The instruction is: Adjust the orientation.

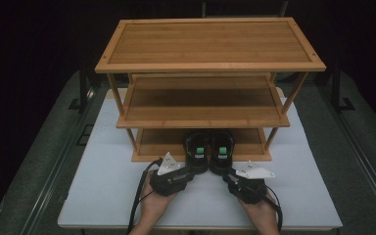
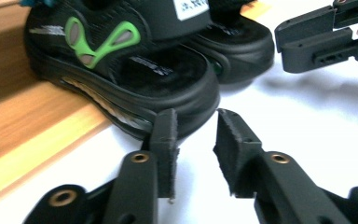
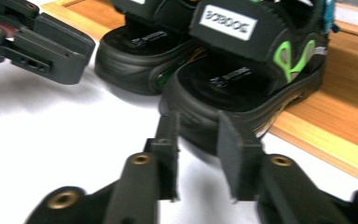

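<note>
A: How do the claws stand?
B: The left gripper (image 2: pixel 193 137) has jaws parted, empty, at the heel of the left sandal (image 2: pixel 121 60). The right gripper (image 3: pixel 196 140) is likewise parted at the right sandal (image 3: pixel 247 70).
A: Touching?
B: Hard to tell. Both sandals sit partly on the wooden rack's (image 1: pixel 210 66) bottom shelf, heels overhanging the white table (image 1: pixel 103 191).

Black sandals (image 1: pixel 209 152); heels overhanging bottom shelf (image 1: pixel 152 143)

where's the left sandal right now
In the high view the left sandal sits on the wooden rack's bottom shelf, heel overhanging its front edge, beside the right sandal.
</note>
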`<act>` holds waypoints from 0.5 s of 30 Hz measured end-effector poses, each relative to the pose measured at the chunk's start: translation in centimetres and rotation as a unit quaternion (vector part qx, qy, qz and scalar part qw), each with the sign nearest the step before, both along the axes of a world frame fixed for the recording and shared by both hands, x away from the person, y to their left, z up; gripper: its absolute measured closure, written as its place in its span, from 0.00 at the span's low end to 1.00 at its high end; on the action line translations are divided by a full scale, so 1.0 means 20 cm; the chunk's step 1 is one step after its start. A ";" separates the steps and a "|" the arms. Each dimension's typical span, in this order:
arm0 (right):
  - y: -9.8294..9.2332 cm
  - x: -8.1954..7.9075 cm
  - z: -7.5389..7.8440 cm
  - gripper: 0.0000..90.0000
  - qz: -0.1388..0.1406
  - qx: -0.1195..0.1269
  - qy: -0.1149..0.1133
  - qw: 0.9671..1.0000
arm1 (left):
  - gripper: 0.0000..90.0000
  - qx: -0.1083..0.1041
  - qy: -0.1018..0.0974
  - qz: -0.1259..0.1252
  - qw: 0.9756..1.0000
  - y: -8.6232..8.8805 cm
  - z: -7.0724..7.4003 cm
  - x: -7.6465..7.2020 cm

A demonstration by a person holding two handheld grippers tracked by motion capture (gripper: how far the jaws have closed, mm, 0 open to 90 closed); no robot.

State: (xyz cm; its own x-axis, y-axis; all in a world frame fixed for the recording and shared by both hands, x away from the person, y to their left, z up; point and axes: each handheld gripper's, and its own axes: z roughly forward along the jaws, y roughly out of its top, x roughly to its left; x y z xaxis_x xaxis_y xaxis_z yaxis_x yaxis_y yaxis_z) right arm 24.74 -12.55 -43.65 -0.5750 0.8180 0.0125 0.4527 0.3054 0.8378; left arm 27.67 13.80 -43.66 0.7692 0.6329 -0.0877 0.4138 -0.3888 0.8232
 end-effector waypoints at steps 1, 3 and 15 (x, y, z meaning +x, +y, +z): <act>0.01 0.00 0.00 0.82 0.001 -0.002 0.001 1.000 | 0.80 0.003 -0.003 0.001 1.000 0.00 0.00 0.00; 0.02 -0.01 -0.01 0.87 0.002 -0.007 0.001 1.000 | 0.84 0.001 -0.003 0.003 1.000 -0.01 -0.01 0.00; 0.05 0.00 0.00 0.99 -0.024 -0.024 -0.011 0.999 | 0.90 0.009 -0.008 0.013 1.000 -0.02 0.01 0.03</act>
